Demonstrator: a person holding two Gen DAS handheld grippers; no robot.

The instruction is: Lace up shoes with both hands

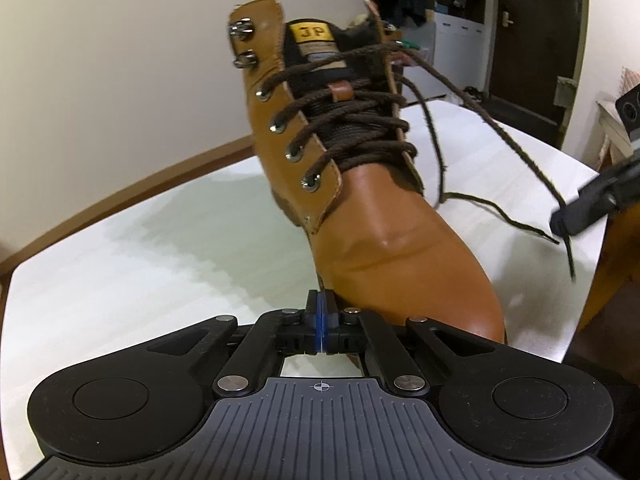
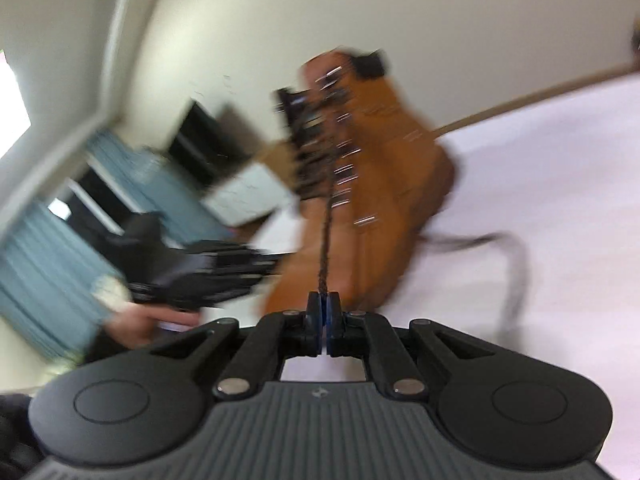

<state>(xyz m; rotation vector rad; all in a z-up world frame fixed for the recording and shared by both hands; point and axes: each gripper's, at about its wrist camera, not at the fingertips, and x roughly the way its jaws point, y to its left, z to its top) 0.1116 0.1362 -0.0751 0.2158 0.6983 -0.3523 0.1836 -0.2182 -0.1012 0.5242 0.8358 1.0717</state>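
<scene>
Tan boot (image 1: 384,208) mid-counter (image 1: 120,272): right tongs (image 2: 323,312) clamp brown lace (image 2: 326,248) taut for threading; left tongs (image 1: 320,316) closed empty at toe.

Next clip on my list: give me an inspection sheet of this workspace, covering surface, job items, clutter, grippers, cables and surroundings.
Surface: white tabletop, bare around the boot.
Job items: tan leather boot standing upright; dark brown lace threaded through the lower eyelets, top metal hooks unlaced; a loose lace end lies on the table.
Clutter: nothing seen.
Grippers: left gripper shut at the boot's toe, nothing visibly between its pads; right gripper shut on the taut lace strand running up to the boot.
Cables: nothing seen.
Surroundings: cream wall, dark door, white shelving; the right wrist view is motion-blurred.
</scene>
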